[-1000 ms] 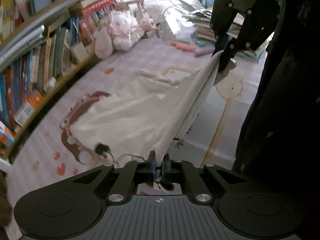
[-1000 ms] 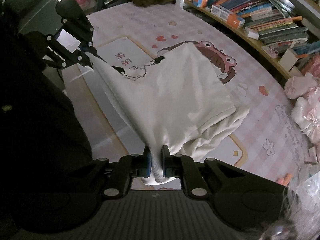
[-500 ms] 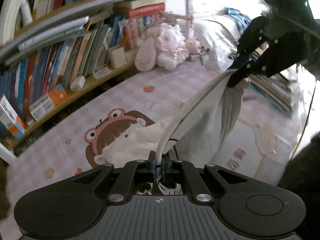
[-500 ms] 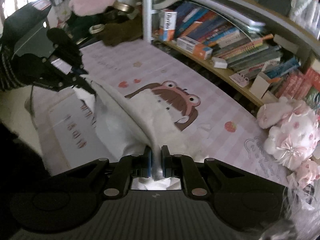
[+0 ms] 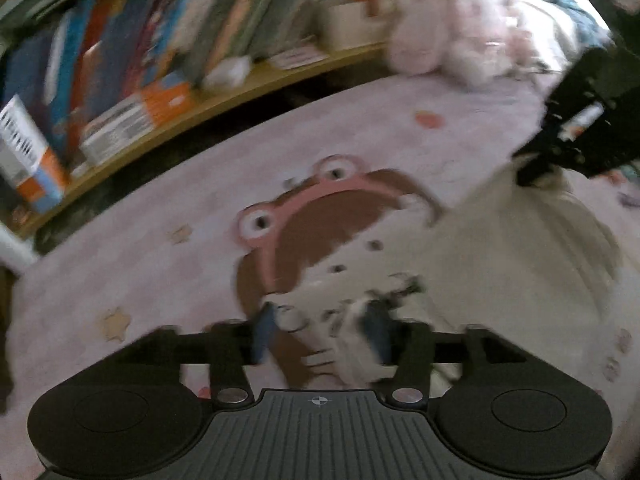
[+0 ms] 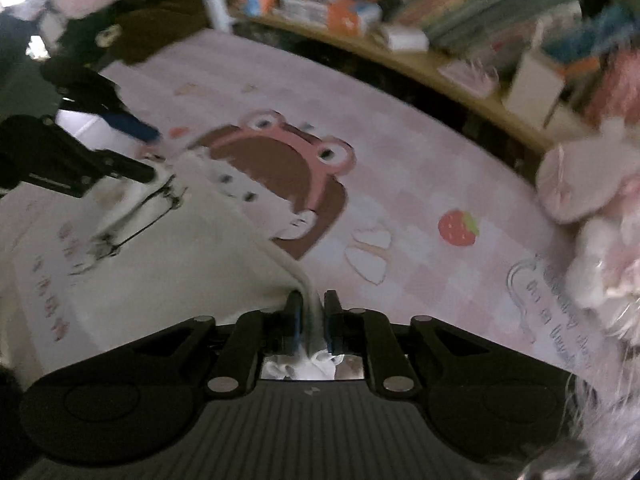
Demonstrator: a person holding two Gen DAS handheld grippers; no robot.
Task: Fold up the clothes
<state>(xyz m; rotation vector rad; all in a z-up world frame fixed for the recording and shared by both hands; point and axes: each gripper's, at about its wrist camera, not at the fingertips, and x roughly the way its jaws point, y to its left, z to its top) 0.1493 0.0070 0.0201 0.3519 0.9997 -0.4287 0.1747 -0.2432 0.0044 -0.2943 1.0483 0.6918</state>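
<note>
A white garment [image 5: 500, 264] lies on the pink play mat, also in the right wrist view [image 6: 168, 264]. My left gripper [image 5: 318, 332] has its jaws apart, low over the garment's printed edge; the frame is motion-blurred. It also shows in the right wrist view [image 6: 148, 152] with fingers spread over the cloth's far corner. My right gripper [image 6: 311, 312] is shut on a fold of the white garment; in the left wrist view [image 5: 536, 172] it holds the cloth's far corner.
The pink mat [image 6: 420, 184] has a brown-and-pink frog print [image 5: 320, 224]. A low bookshelf full of books [image 5: 140, 60] runs along the far side. Pink plush toys [image 6: 592, 200] sit at the right.
Both grippers swung down toward the mat and the garment now lies flatter. My left gripper has opened and let go of the cloth. My right gripper still holds it.
</note>
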